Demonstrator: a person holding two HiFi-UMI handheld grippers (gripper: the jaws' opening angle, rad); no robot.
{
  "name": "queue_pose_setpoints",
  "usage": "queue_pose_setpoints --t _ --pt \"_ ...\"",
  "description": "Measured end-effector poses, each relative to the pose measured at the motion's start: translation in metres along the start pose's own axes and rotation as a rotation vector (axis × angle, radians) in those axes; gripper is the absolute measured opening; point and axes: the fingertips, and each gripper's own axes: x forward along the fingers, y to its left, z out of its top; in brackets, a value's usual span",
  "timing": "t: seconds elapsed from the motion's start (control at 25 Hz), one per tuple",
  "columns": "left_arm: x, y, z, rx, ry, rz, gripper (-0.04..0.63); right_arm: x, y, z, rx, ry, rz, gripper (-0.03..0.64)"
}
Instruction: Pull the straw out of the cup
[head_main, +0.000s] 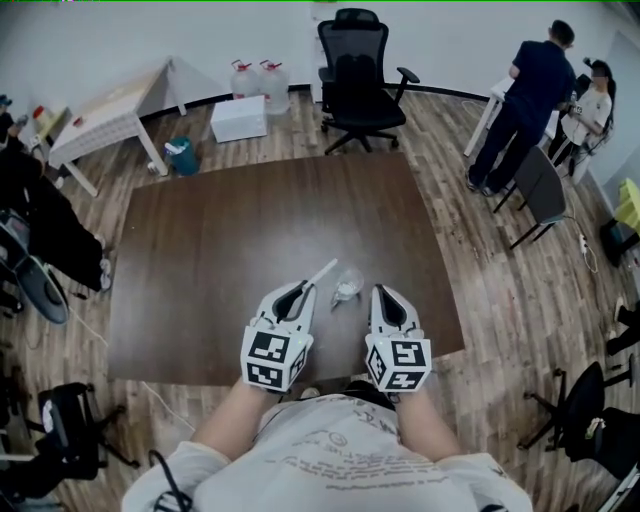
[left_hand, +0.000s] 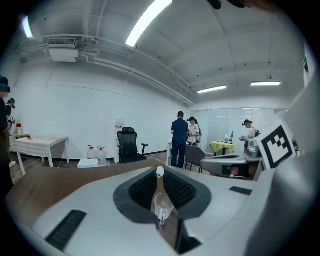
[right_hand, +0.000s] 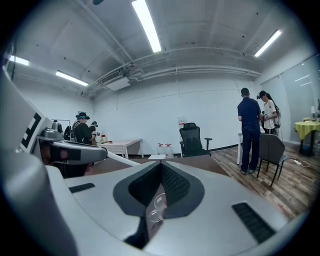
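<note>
Head view: the clear cup (head_main: 347, 288) shows near the surface's (head_main: 200, 280) near edge, the white straw (head_main: 322, 271) slanting from the left claw (head_main: 303, 288) just beside it. Left gripper view: that claw is clenched on the straw. Right gripper view: the right claw (right_hand: 160, 167) appears to pinch the cup; hold it steady and draw the straw straight, without bending.

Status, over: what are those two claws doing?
Left gripper shut on straw. Right gripper shut on cup. Straw out of cup. No obstruction seen.
</note>
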Motion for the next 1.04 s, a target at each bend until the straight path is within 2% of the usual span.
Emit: queue_pose_setpoints --t 0.24,0.48,1.04 --pt "-0.018 0.009 -0.002 -0.052 -0.01 -0.01 0.048 -0.007 0.014 -0.005 0.008 -0.012 -0.013 0.014" --pt "-0.027 0.012 -0.012 -0.042 0.003 -0.016 0.048 -0.013 0.021 -0.009 0.036 -0.018 -0.017 0.015" --pt "-0.032 0.031 -0.014 -0.042 -0.014 0.011 0.048 -0.012 0.037 0.006 0.021 -0.044 -0.018 0.014"
